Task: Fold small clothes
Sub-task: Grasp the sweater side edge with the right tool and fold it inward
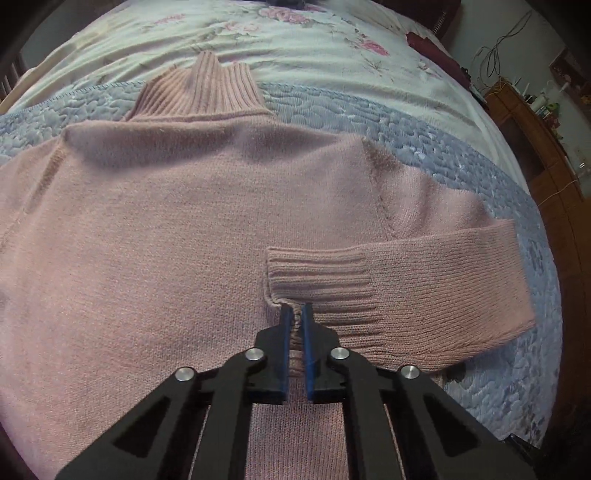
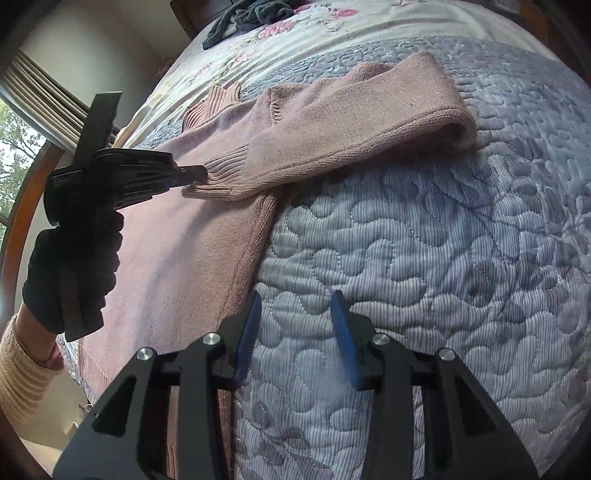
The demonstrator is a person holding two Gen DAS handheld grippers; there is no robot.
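A pink knitted sweater (image 1: 177, 221) lies flat on the bed with its ribbed collar (image 1: 201, 92) at the far end. Its right sleeve (image 1: 443, 273) is folded back over the body, the ribbed cuff (image 1: 321, 273) resting near the middle. My left gripper (image 1: 295, 314) is shut on the near corner of that cuff. The right wrist view shows the same left gripper (image 2: 195, 173) pinching the cuff (image 2: 225, 173), held by a gloved hand (image 2: 74, 273). My right gripper (image 2: 295, 302) hovers open over the quilt just right of the sweater's side edge (image 2: 258, 240), holding nothing.
A grey-blue quilt (image 2: 424, 258) covers the near bed, with a floral sheet (image 1: 295, 48) beyond it. A dark garment (image 2: 247, 14) lies at the far end. A wooden cabinet (image 1: 528, 147) stands to the right of the bed, and a window (image 2: 14, 155) to the left.
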